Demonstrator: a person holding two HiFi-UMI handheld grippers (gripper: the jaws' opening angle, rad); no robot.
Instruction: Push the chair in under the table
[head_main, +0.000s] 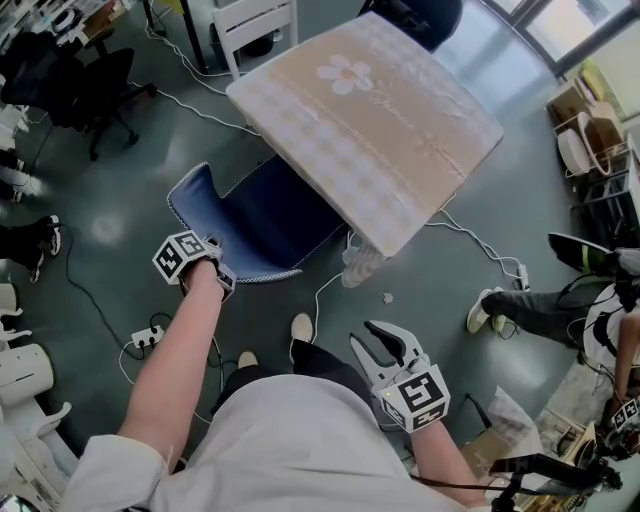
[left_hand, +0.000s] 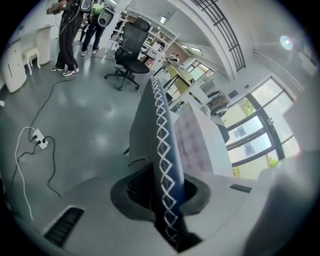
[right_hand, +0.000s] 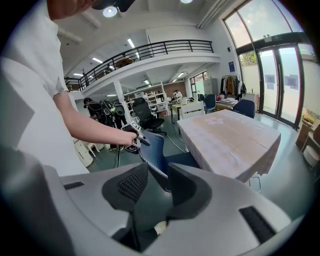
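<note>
Blue chair on the grey floor, seat partly beneath the near corner of the counter, backrest out in the open on the side toward the person. Left claw right at the top edge of that backrest, at the end nearer to the person.

In the left gripper view, clamped on the chair: dark pads pressed on the thin backrest edge with the white zigzag stitching, one on each side. Only a narrow gap between the pads, filled by the fabric. Backrest edge running up and away from the left claw, with the checked cloth of the counter just behind it.

Right claw well apart from the chair, low in the head view, close to the person's body and above bare floor. Jaws standing apart, nothing between them, touching nothing. Through the gap in the right gripper view, the chair and the left claw farther off, the counter to the right of them.

Power strip lying on the floor, lower left of the chair and not touching it. Black office chair farther away at the upper left.
</note>
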